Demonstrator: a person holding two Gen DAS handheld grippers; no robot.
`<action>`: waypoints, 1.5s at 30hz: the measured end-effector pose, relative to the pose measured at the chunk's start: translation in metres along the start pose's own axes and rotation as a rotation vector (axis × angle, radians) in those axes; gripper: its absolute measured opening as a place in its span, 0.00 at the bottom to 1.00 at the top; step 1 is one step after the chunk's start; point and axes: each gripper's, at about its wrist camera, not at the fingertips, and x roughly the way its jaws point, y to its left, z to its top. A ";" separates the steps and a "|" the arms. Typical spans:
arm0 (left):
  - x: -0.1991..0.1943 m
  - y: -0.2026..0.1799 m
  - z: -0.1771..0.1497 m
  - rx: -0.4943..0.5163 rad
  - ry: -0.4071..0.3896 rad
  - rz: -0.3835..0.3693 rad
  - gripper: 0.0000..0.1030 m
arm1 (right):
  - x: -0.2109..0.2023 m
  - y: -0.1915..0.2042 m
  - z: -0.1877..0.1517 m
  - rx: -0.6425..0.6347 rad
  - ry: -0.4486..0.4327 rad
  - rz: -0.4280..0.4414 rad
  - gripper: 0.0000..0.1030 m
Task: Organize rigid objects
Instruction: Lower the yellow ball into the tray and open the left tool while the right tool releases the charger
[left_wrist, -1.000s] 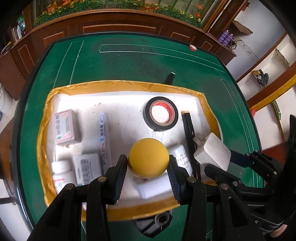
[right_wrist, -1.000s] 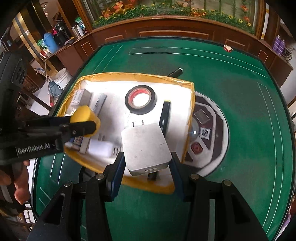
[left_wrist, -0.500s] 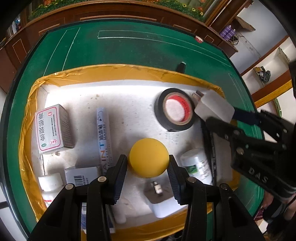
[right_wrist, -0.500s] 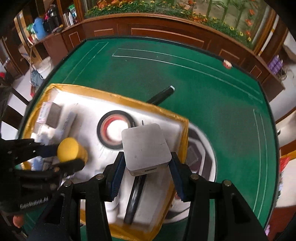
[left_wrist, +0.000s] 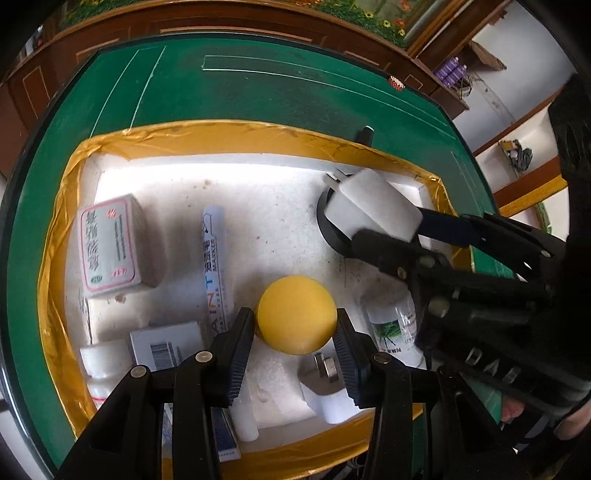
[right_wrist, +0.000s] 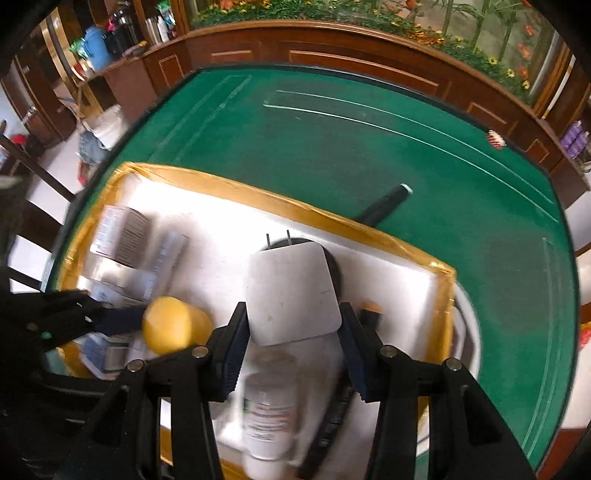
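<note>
A white foam box with a gold-taped rim (left_wrist: 221, 136) lies on the green table (left_wrist: 258, 92). My left gripper (left_wrist: 295, 332) is shut on a yellow ball (left_wrist: 297, 314) and holds it just above the box floor, near the front. In the right wrist view the ball (right_wrist: 173, 328) shows at the left, blurred. My right gripper (right_wrist: 293, 332) is shut on a white power adapter (right_wrist: 291, 291) with its prongs pointing away. The adapter (left_wrist: 369, 208) hangs over a black tape roll (left_wrist: 332, 236) at the box's back right and hides most of it.
In the box lie a pink-and-white carton (left_wrist: 110, 247), a paint marker (left_wrist: 216, 258), a barcoded box (left_wrist: 166, 343), a small white bottle (left_wrist: 99, 369), a green-labelled bottle (left_wrist: 395, 328) and a white plug (left_wrist: 325, 391). A black pen (right_wrist: 384, 206) lies on the table behind the box.
The right gripper has carried the adapter from the box's right edge inward and now holds it over the tape roll. The left gripper with the ball has sunk closer to the box floor.
</note>
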 end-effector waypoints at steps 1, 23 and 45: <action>-0.001 0.001 -0.002 0.000 -0.003 -0.004 0.44 | -0.001 -0.001 0.003 0.013 -0.003 0.028 0.44; -0.004 0.000 -0.013 0.009 -0.015 -0.003 0.44 | 0.000 0.014 0.041 0.030 -0.100 0.269 0.43; 0.001 -0.003 0.003 -0.003 -0.020 0.023 0.44 | -0.019 -0.028 -0.017 0.127 -0.111 0.215 0.43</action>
